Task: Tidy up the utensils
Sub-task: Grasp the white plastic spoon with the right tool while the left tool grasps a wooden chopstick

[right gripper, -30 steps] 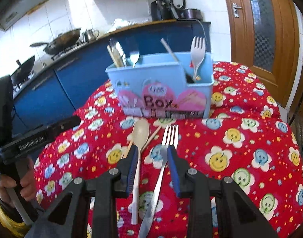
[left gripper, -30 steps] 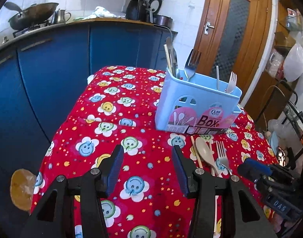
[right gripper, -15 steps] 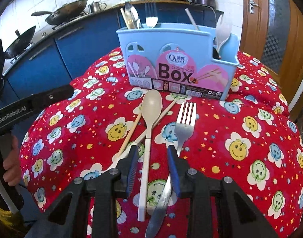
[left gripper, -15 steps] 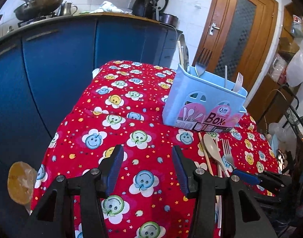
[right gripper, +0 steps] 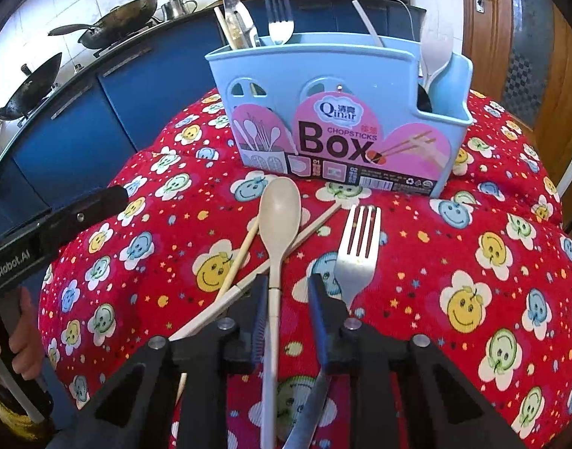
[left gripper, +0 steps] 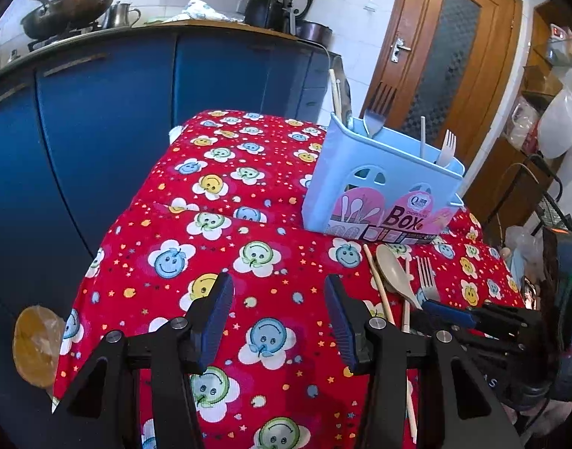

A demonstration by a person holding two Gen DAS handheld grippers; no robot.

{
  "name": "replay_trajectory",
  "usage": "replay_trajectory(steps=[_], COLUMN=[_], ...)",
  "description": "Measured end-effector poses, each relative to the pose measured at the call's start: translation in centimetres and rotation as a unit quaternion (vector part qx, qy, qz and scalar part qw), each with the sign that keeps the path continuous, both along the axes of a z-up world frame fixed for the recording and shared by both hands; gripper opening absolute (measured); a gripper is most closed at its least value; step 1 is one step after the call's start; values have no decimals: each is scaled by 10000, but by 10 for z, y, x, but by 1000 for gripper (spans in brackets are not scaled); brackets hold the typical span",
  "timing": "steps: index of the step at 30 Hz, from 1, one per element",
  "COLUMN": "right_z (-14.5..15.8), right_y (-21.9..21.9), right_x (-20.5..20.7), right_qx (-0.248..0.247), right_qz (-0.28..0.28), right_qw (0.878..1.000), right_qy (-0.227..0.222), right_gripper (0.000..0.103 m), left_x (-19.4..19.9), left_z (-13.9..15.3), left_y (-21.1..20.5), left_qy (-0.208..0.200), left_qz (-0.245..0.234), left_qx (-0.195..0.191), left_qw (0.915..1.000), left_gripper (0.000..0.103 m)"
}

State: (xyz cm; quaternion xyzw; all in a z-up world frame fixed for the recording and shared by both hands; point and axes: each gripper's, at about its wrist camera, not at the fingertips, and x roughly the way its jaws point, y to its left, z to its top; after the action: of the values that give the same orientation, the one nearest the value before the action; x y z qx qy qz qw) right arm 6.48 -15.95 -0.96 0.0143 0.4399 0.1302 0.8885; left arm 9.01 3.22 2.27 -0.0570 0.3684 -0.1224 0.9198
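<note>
On the red smiley cloth [right gripper: 454, 254] lie one cream spoon [right gripper: 278, 220], one metal fork [right gripper: 357, 247] and two chopsticks [right gripper: 241, 254], all at six o'clock of the single blue utensil box [right gripper: 334, 112]. Standing in that box are one metal fork [right gripper: 279, 15] at eleven o'clock, one pale plastic fork [left gripper: 447, 146] and one white stick [right gripper: 366, 22]; the bundle at its left corner is too crowded to count. Two woks [right gripper: 113, 26] sit on the stove.

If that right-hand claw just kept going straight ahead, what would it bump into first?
Probably the beige spoon: its handle already lies between the open fingers of the right gripper. Beyond it stands the blue utensil box, though depth is hard to judge.
</note>
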Motion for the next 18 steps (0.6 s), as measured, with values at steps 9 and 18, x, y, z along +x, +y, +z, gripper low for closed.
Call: replay_trajectory(steps=[9,18], right_z=[9,39], right_y=[-8,-44], right_x=[-5,-33], right_qx=[500,1053], right_qz=[2,-417], right_qw=[9986,9906], right_qy=[-177,-766], right_gripper=[7,7], left_x=[-1,-3], left_z=[3,7], left_y=[-10,-39], left_qy=[25,103], left_qz=[-163,-689], left_qx=[78,205], left_qw=[9998,9974], left_gripper=[52,52])
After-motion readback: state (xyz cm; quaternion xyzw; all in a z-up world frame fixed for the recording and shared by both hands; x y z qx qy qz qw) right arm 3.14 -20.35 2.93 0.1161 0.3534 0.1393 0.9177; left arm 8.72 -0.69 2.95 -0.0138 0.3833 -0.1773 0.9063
